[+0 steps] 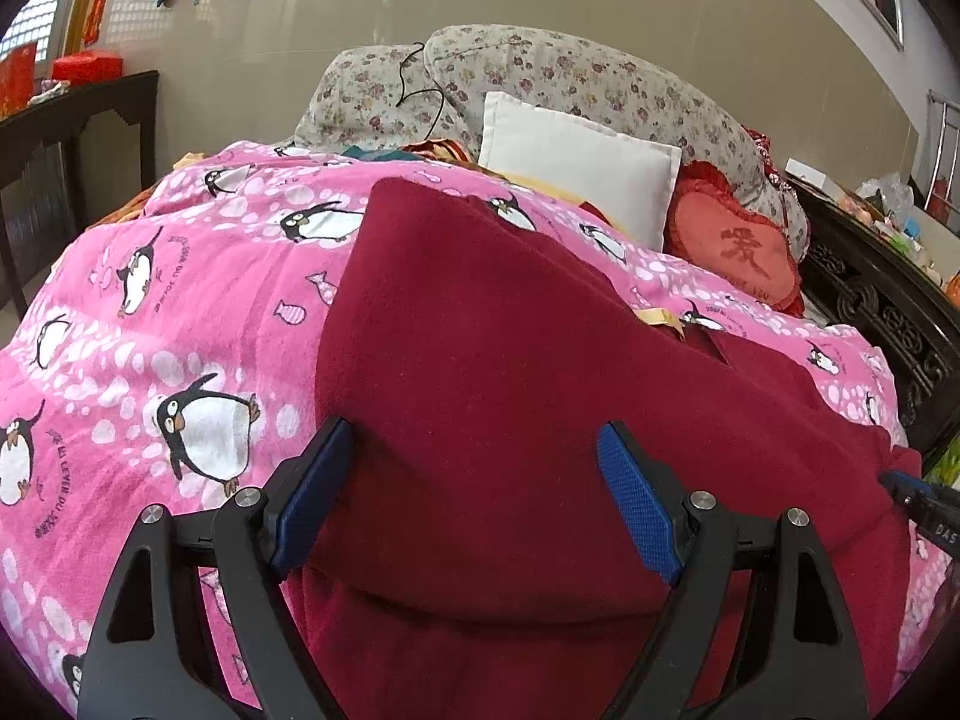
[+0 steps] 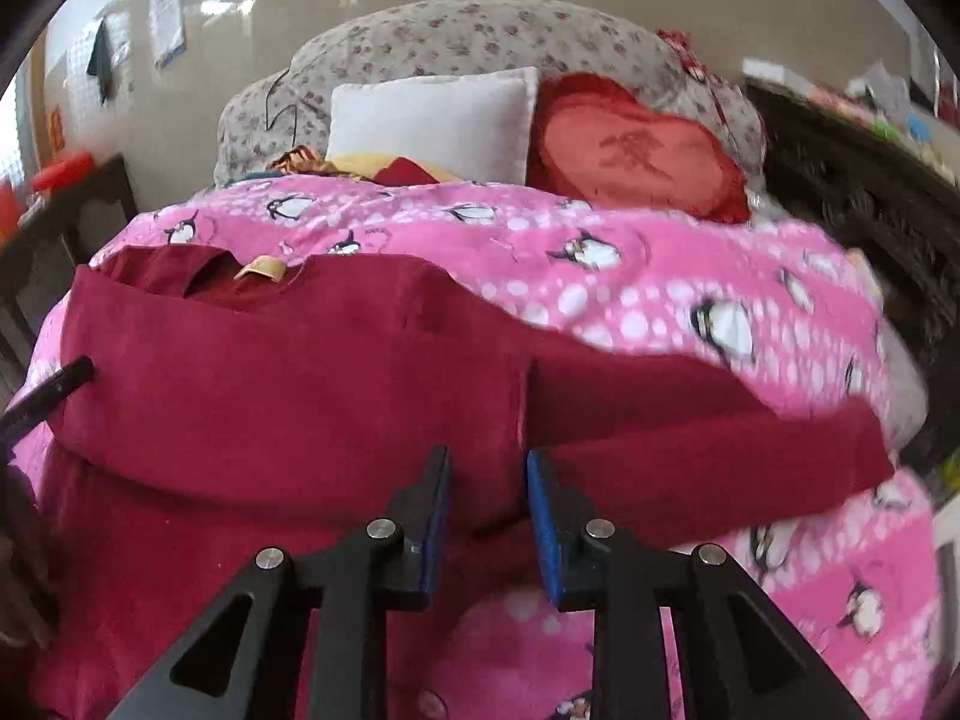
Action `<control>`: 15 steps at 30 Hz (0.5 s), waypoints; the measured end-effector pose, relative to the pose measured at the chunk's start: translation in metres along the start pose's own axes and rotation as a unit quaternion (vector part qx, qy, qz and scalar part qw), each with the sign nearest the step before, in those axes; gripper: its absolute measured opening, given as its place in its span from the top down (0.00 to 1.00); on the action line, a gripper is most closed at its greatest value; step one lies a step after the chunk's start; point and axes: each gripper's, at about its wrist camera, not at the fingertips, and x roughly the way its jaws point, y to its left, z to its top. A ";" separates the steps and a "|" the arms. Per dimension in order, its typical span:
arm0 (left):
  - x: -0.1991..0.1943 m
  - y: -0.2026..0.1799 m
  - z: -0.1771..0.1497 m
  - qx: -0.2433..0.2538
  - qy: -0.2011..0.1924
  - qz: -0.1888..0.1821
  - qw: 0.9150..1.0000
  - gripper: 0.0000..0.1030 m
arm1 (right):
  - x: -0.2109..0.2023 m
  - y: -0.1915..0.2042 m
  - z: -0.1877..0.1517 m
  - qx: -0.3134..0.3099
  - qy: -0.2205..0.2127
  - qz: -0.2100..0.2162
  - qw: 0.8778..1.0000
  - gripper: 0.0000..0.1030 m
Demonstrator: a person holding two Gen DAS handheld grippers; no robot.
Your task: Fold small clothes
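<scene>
A dark red long-sleeved top (image 1: pixel 510 330) lies spread on the pink penguin blanket (image 1: pixel 180 300), with a tan label (image 2: pixel 261 269) at its collar. One sleeve (image 2: pixel 750 450) stretches out to the right in the right wrist view. My left gripper (image 1: pixel 475 427) is open wide just above the top's body, with nothing pinched. My right gripper (image 2: pixel 487 455) hovers at the top's near edge with its jaws a narrow gap apart. Red cloth shows in that gap, but the pads do not visibly press on it. Each gripper's tip also shows at the edge of the other's view: right gripper (image 1: pixel 918 498), left gripper (image 2: pixel 54 384).
At the bed's head are a white pillow (image 1: pixel 576 162), a red heart cushion (image 1: pixel 738 252) and floral pillows (image 1: pixel 540 72). A dark carved wooden frame (image 1: pixel 888 312) runs along the right, and a dark table (image 1: pixel 66 138) stands at the left.
</scene>
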 end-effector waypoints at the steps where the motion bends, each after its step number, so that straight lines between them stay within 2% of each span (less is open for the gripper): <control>1: 0.000 0.000 0.000 0.000 0.000 0.001 1.000 0.19 | -0.007 -0.008 -0.003 0.016 0.000 0.011 1.000 0.77; 3: 0.001 0.000 0.000 0.000 0.000 0.000 1.000 0.19 | -0.024 -0.031 -0.006 0.064 -0.011 0.037 0.997 0.74; 7: 0.001 -0.001 0.000 0.000 0.000 0.001 1.000 0.19 | -0.047 -0.081 -0.021 0.123 -0.030 -0.005 0.992 0.60; 8: 0.001 0.000 0.000 0.000 0.000 0.001 1.000 0.19 | -0.048 -0.101 -0.028 0.155 -0.028 -0.012 0.987 0.57; 9: 0.001 0.000 0.000 0.000 0.000 0.001 1.000 0.19 | -0.046 -0.120 -0.034 0.190 -0.025 -0.011 0.981 0.54; 11: 0.001 0.000 0.000 0.000 0.000 0.000 1.000 0.18 | -0.039 -0.149 -0.043 0.247 -0.019 0.001 0.969 0.54; 15: 0.001 0.000 0.000 0.000 0.000 0.001 1.000 0.18 | -0.031 -0.201 -0.059 0.364 -0.041 0.033 0.930 0.53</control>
